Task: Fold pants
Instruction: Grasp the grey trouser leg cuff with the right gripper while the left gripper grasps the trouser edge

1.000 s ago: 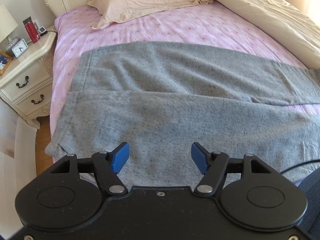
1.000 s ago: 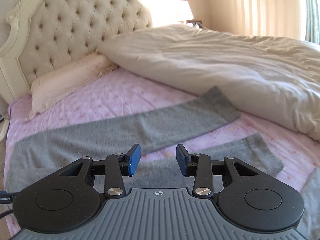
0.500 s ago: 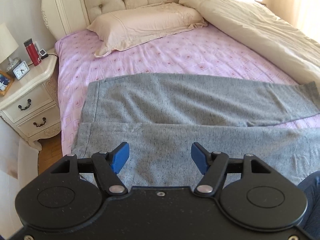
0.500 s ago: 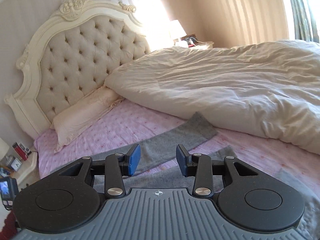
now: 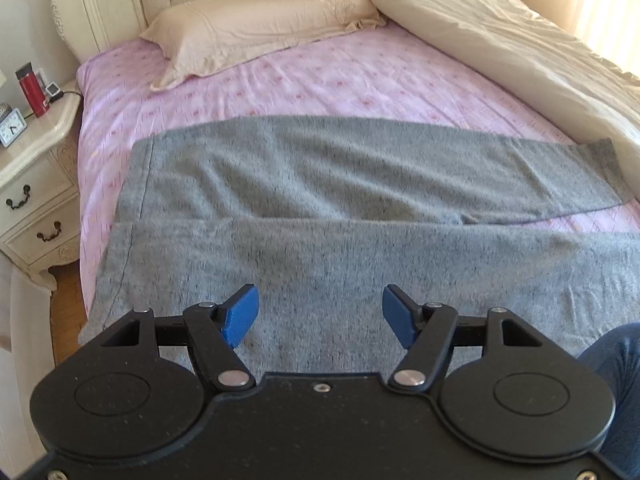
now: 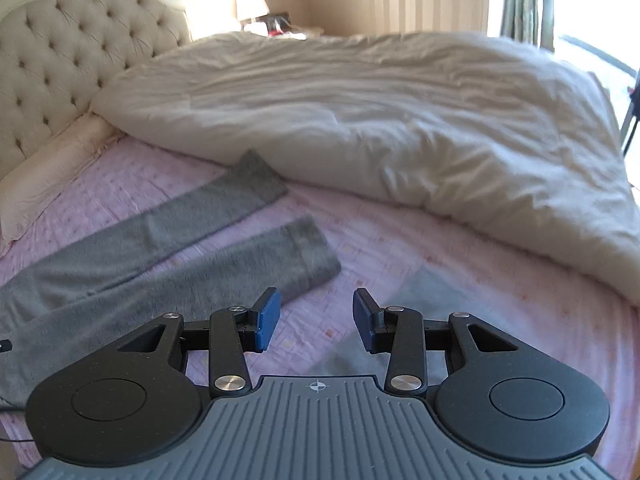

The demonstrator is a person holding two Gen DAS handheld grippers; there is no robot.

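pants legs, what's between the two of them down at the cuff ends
Only a bare strip of the pink sheet lies between the two legs of the pants; nothing rests there. The right wrist view shows it best.

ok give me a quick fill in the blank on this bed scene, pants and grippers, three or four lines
1. The grey pants lie spread flat on the ____ sheet.
2. The jaws of the left gripper are ____, with nothing between them.
3. The right gripper hangs over the sheet just beyond the cuff of the ____ pant leg.
4. On the nightstand a red bottle stands beside a small ____.

Missing words: pink; open; nearer; clock
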